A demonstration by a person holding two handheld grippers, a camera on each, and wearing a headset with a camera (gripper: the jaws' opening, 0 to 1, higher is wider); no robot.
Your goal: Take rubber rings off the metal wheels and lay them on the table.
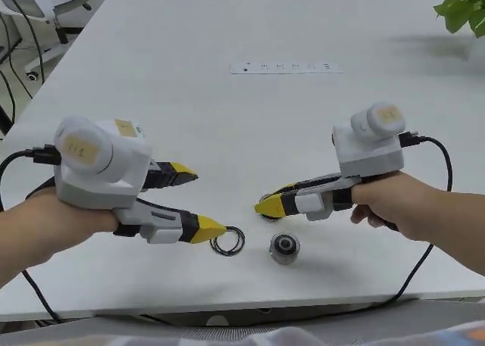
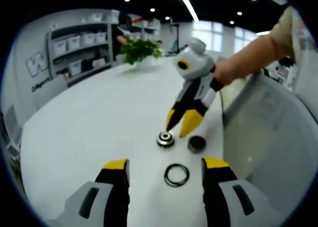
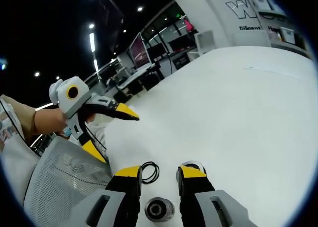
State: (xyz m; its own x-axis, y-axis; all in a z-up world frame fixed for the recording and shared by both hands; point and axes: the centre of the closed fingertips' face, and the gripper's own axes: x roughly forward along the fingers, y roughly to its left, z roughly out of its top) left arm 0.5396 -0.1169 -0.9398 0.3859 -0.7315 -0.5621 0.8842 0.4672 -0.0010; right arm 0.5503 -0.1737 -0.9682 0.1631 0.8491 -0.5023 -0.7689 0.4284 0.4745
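Lying before open left hand-held gripper (image 2: 165,163), rubber rings (image 2: 177,175), right hand-held gripper (image 3: 160,171) also open

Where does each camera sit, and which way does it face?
Head view: on the headset, looking down at the table; left gripper, right gripper and both hands show.
Left gripper view: on the left gripper, facing the right gripper past two metal wheels; own jaws show.
Right gripper view: faces back at the left gripper; own jaws show.
Shared: all see the rubber rings.
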